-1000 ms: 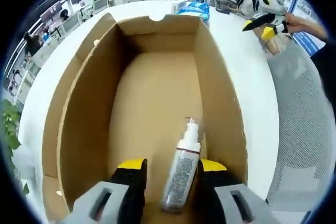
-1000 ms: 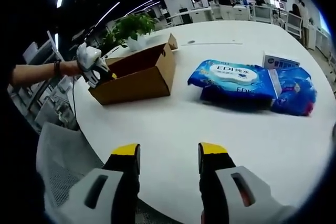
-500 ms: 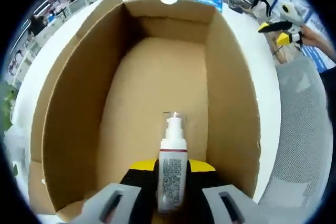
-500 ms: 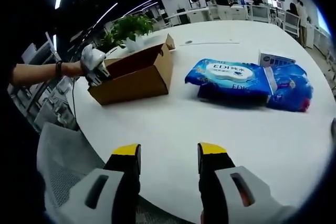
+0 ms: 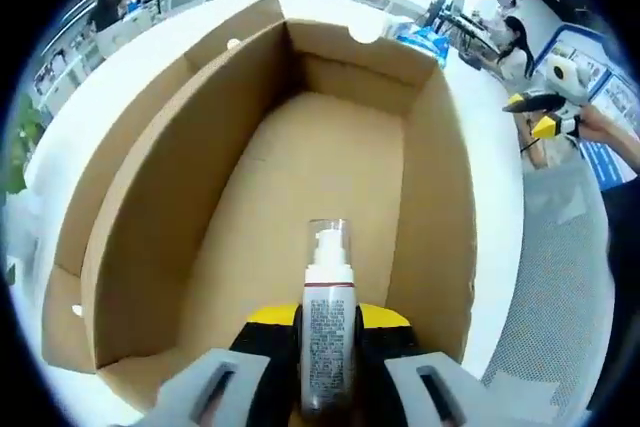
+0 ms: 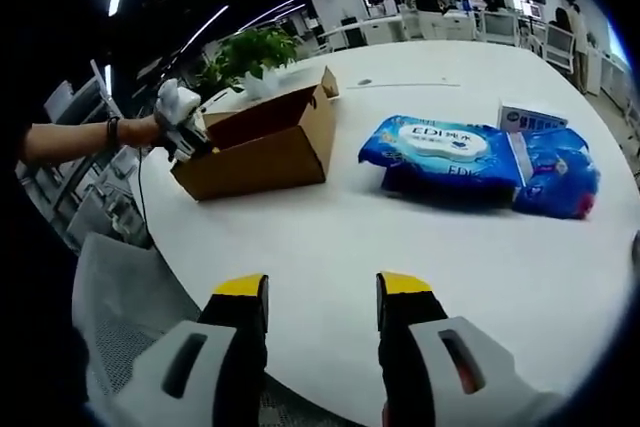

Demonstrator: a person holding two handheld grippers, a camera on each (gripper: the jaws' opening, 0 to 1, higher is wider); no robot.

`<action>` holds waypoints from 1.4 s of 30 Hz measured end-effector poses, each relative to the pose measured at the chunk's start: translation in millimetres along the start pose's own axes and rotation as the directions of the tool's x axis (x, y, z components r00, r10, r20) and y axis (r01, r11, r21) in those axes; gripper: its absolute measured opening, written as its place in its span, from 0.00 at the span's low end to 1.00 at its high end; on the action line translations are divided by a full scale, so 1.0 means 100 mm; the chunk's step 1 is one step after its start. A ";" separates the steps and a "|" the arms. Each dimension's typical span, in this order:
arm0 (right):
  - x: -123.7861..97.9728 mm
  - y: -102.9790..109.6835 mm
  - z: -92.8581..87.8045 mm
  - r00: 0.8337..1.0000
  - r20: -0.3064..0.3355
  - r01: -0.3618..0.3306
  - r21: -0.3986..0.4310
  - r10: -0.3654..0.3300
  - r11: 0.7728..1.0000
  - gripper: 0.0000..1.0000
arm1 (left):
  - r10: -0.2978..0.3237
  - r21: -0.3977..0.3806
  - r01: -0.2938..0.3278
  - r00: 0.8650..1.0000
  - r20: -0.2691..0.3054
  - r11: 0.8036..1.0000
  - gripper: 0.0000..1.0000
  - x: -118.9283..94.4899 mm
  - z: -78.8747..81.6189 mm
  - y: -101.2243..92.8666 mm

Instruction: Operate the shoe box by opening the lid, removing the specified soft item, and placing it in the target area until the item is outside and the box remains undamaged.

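Observation:
The brown cardboard shoe box [image 5: 200,197] stands open on the white round table [image 6: 400,247]. In the left gripper view, my left gripper [image 5: 327,323] is shut on a clear pump bottle [image 5: 326,332] with a white pump head and a printed label. The bottle is held over the near end of the box floor and points into the box. In the right gripper view the box [image 6: 265,157] sits at the table's left, with the left gripper [image 6: 183,119] at its near end in a person's hand. My right gripper [image 6: 320,292] hangs open above the table's front edge, holding nothing.
Two blue wet-wipe packs [image 6: 450,150] and a small white carton [image 6: 530,115] lie right of the box. A potted plant [image 6: 250,50] stands behind it. A grey mesh chair [image 6: 120,317] sits off the table's edge. The right gripper [image 5: 545,112] shows at the upper right of the left gripper view.
My left gripper closed on the pump bottle that lay between its open jaws, then drew back and up a little with it. The right gripper has barely moved.

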State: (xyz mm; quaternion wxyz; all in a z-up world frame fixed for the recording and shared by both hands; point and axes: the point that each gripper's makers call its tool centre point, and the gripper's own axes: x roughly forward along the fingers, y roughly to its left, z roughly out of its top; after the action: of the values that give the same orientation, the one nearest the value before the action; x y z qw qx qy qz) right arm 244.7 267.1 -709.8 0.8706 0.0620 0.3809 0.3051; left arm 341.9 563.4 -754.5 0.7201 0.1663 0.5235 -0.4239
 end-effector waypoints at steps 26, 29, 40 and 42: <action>0.07 0.35 0.39 0.987 0.015 -0.159 -0.148 0.163 0.976 0.41 | -0.210 0.218 0.152 0.938 0.276 0.964 0.20 -0.51 0.86 -0.88; 0.07 0.44 0.47 0.979 0.018 -0.195 -0.178 0.201 0.965 0.41 | -0.245 0.268 0.171 0.931 0.270 0.948 0.20 -0.53 0.92 -1.07; 0.05 0.79 0.65 0.946 0.027 -0.307 -0.254 0.324 0.917 0.41 | -0.354 0.426 0.242 0.913 0.204 0.872 0.20 -0.45 1.02 -1.72; 0.04 0.84 0.65 0.939 0.024 -0.325 -0.263 0.343 0.909 0.41 | -0.387 0.449 0.267 0.900 0.200 0.853 0.20 -0.44 1.03 -1.85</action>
State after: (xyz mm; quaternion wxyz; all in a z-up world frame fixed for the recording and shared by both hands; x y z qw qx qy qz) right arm 252.2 345.6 -637.9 0.8191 0.0245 0.2916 0.4933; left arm 256.0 404.0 -636.3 0.6526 0.1589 0.3349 -0.6608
